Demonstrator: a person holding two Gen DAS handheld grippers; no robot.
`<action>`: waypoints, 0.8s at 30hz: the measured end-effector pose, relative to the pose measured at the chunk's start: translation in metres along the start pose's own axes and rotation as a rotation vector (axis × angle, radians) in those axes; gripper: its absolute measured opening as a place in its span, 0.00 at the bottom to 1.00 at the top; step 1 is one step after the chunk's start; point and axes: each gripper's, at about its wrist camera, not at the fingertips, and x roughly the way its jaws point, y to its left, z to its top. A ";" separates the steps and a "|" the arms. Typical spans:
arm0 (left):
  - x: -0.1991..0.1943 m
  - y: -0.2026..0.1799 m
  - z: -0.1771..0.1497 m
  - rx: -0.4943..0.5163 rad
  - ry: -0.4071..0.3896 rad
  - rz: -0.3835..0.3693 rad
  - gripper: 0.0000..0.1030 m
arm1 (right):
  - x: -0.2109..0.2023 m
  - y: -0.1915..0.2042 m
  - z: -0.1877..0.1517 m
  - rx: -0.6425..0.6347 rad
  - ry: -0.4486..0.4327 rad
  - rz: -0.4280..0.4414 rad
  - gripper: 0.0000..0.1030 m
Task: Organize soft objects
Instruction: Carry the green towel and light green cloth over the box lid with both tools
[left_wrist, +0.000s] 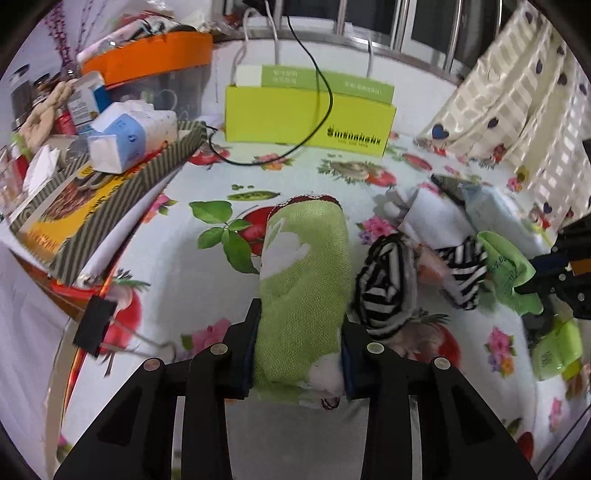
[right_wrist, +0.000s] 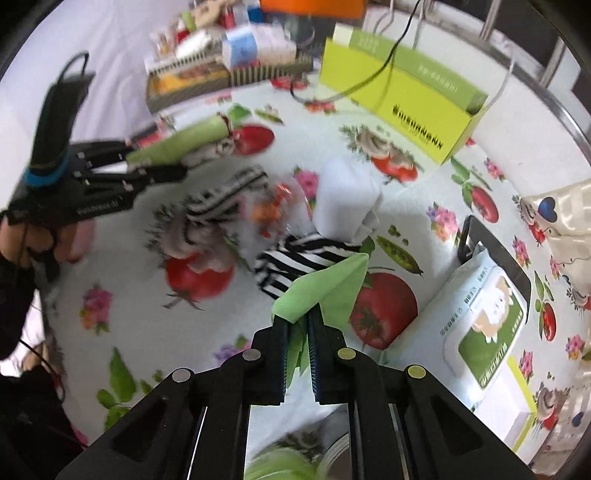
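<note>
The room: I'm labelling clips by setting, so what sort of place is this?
Probably a home: a fruit-print tablecloth, clutter with a tissue pack, and a heart-print curtain by a barred window.

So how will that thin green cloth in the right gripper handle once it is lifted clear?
Probably floppy: the green cloth already folds and droops past the right gripper. It looks thin, so likely light. Pinched at one edge only, it may swing or drag.

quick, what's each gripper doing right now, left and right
Left gripper: closed on the rolled green towel.
Right gripper: shut on a thin light green cloth.
</note>
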 end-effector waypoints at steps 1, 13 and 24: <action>-0.009 -0.002 -0.001 -0.009 -0.017 -0.005 0.34 | -0.007 0.002 -0.002 0.004 -0.024 0.006 0.09; -0.076 -0.043 -0.008 -0.001 -0.141 -0.090 0.34 | -0.067 0.021 -0.027 0.078 -0.241 0.039 0.09; -0.096 -0.091 -0.011 0.050 -0.166 -0.174 0.35 | -0.106 0.015 -0.065 0.172 -0.355 0.032 0.09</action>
